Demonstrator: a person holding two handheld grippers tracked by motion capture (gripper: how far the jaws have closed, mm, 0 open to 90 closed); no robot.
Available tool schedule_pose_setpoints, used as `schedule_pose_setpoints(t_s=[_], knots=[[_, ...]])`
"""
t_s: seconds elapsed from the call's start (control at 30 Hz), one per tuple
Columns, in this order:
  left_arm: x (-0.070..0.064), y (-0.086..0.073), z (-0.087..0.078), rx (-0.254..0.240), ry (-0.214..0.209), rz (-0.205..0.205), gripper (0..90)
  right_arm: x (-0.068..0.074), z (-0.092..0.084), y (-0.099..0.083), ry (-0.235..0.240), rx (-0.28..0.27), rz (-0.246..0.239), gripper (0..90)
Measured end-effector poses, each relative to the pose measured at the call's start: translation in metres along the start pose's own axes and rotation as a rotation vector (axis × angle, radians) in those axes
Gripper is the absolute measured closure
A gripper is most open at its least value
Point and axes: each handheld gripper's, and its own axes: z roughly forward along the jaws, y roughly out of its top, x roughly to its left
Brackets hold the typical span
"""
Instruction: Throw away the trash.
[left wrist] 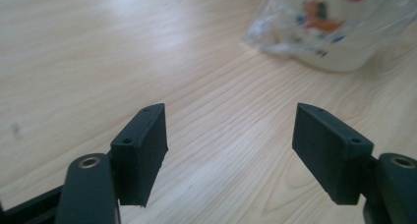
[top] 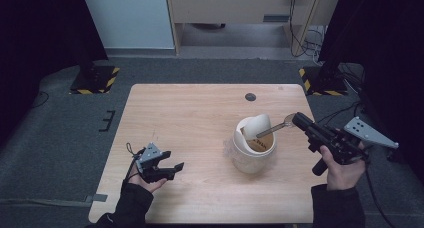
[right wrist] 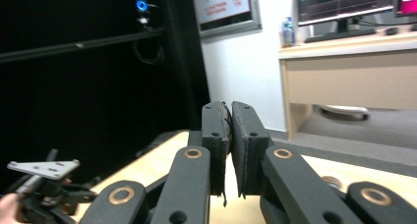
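A white jar (top: 252, 155) with its lid tipped up stands right of the table's middle, brown contents showing inside. A metal spoon (top: 272, 129) slants from the jar's mouth up to my right gripper (top: 297, 120), which is shut on the spoon's upper end. In the right gripper view its pads (right wrist: 219, 135) press together (right wrist: 231, 135). My left gripper (top: 170, 169) hovers low over the front left of the table, open and holding nothing. In the left gripper view it (left wrist: 228, 150) stands wide over bare wood, the jar (left wrist: 334, 32) beyond it at upper right.
The wooden table (top: 190, 113) has a small round grommet (top: 250, 96) near its far edge. Black curtains hang on both sides, and a light wooden desk (top: 240, 8) stands behind. The left hand's gripper (right wrist: 44, 184) appears low at the left in the right gripper view.
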Motion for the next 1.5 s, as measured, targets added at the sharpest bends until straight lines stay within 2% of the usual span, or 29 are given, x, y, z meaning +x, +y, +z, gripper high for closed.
schedule_pose_setpoints(t_s=[0.07, 0.2, 0.37, 0.67, 1.07, 1.13, 1.17, 1.33, 1.4, 1.5], knots=[[0.008, -0.005, 0.005, 0.045, 0.016, -0.01, 27.0, -0.004, 0.0, -0.001, -0.018, 0.016, -0.012, 85.1], [0.014, -0.009, 0.01, 0.083, 0.037, -0.017, 25.1, -0.007, 0.0, -0.003, -0.028, 0.035, -0.018, 85.1], [0.02, -0.013, 0.015, 0.127, 0.061, -0.023, 22.3, -0.01, 0.003, -0.007, -0.049, 0.08, -0.047, 85.1], [0.019, -0.014, 0.018, 0.145, 0.055, -0.017, 20.7, -0.01, 0.012, -0.017, -0.07, 0.156, -0.08, 85.0], [0.017, -0.015, 0.022, 0.168, 0.044, -0.012, 19.9, -0.009, 0.029, -0.039, -0.078, 0.208, -0.102, 84.3], [0.017, -0.015, 0.022, 0.171, 0.043, -0.013, 19.9, -0.009, 0.03, -0.041, -0.075, 0.212, -0.099, 83.6], [0.017, -0.015, 0.023, 0.173, 0.043, -0.014, 19.8, -0.008, 0.034, -0.044, -0.066, 0.214, -0.095, 76.8], [0.017, -0.015, 0.023, 0.173, 0.043, -0.013, 19.8, -0.009, 0.036, -0.045, -0.061, 0.214, -0.087, 71.6], [0.017, -0.015, 0.023, 0.177, 0.043, -0.014, 19.8, -0.014, 0.031, -0.042, -0.071, 0.182, -0.062, 68.2], [0.017, -0.015, 0.023, 0.179, 0.044, -0.014, 19.7, -0.019, 0.027, -0.04, -0.093, 0.163, -0.047, 64.1]])
